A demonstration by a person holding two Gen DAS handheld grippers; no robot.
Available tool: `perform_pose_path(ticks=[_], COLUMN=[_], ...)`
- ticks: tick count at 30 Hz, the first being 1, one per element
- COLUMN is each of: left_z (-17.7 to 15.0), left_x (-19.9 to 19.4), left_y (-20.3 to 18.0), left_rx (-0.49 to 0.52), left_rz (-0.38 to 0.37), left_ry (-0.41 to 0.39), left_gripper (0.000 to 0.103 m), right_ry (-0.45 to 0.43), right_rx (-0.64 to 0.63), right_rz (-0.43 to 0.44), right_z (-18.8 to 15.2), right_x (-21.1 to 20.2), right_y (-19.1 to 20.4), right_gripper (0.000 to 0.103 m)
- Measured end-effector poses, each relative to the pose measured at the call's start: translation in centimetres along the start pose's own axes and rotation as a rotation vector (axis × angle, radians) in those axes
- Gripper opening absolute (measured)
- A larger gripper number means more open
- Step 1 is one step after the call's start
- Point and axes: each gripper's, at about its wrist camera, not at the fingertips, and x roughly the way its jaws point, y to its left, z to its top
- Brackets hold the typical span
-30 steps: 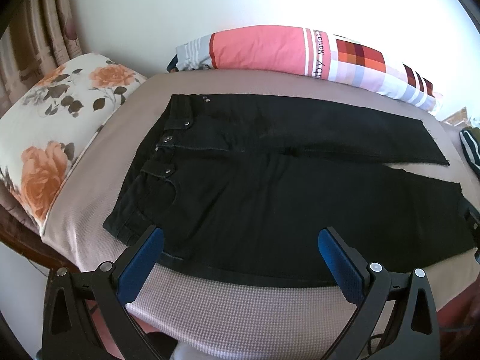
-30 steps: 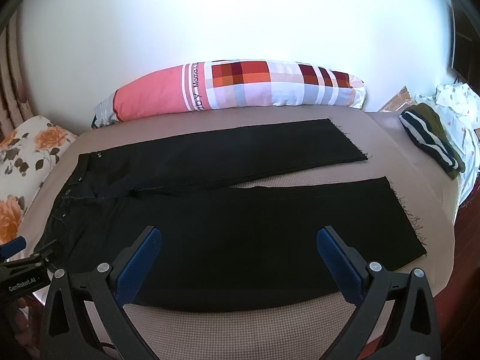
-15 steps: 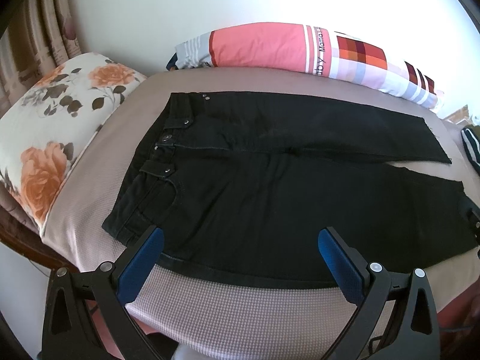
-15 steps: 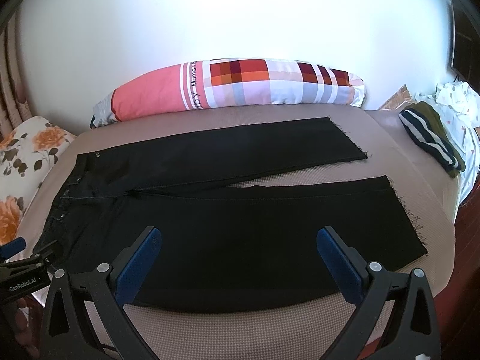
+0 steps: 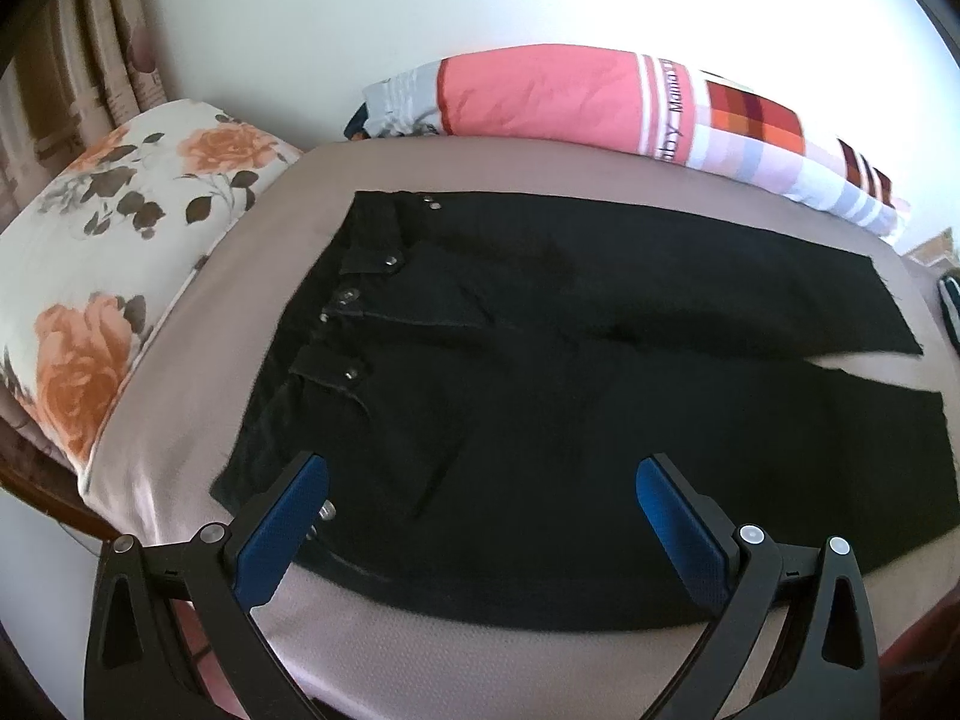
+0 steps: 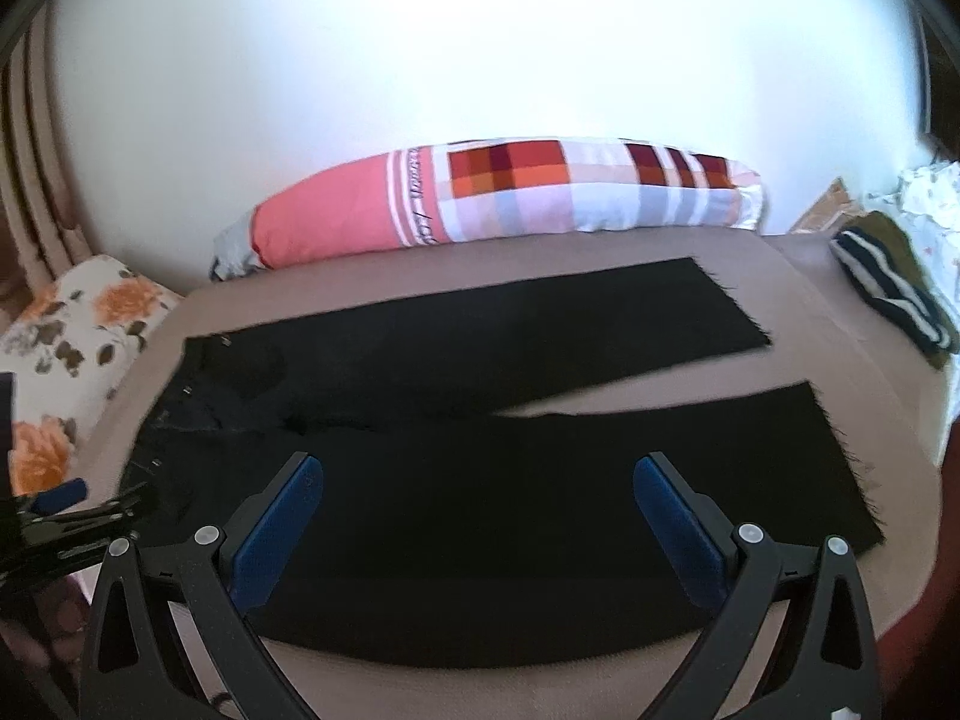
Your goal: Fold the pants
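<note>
Both grippers came closer to the black pants (image 5: 600, 420) vs 1 s ago. Left gripper (image 5: 483, 498) is over the waist end w/ fingers wide apart, holding nothing. Right gripper (image 6: 478, 495) is over the near leg, also wide apart & empty. Pants lie flat on the bed (image 5: 480, 654), legs split, near the long pillow (image 6: 510, 192).

Matt black cloth pants (image 5: 600, 420) with shiny metal snaps (image 5: 393, 261).
</note>
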Motion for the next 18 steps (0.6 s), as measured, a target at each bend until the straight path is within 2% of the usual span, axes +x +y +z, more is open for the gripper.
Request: perform_pose_path(ticks=[4, 14, 16, 18], left_z=[2.3, 10.2, 11.5, 12.9], left_x=[1.7, 7.4, 8.9, 10.6], left_y=[2.1, 11.2, 12.3, 13.5], left_rx=[-0.020, -0.180, -0.182, -0.184], left_rz=[-0.016, -0.096, -0.118, -0.157], left_ry=[0.014, 0.014, 0.016, 0.021], left_gripper=[0.102, 0.100, 0.089, 0.083], right_ry=[0.032, 0.098, 0.106, 0.116], right_rx=[0.027, 0.046, 0.027, 0.013], right_rz=[0.045, 0.113, 0.112, 0.108], right_z=[1.6, 4.7, 5.3, 5.6], right_x=[1.5, 6.4, 7.4, 8.3], right_y=[-0.1, 0.9, 1.6, 2.1], right_gripper=[0.103, 0.103, 0.103, 0.103])
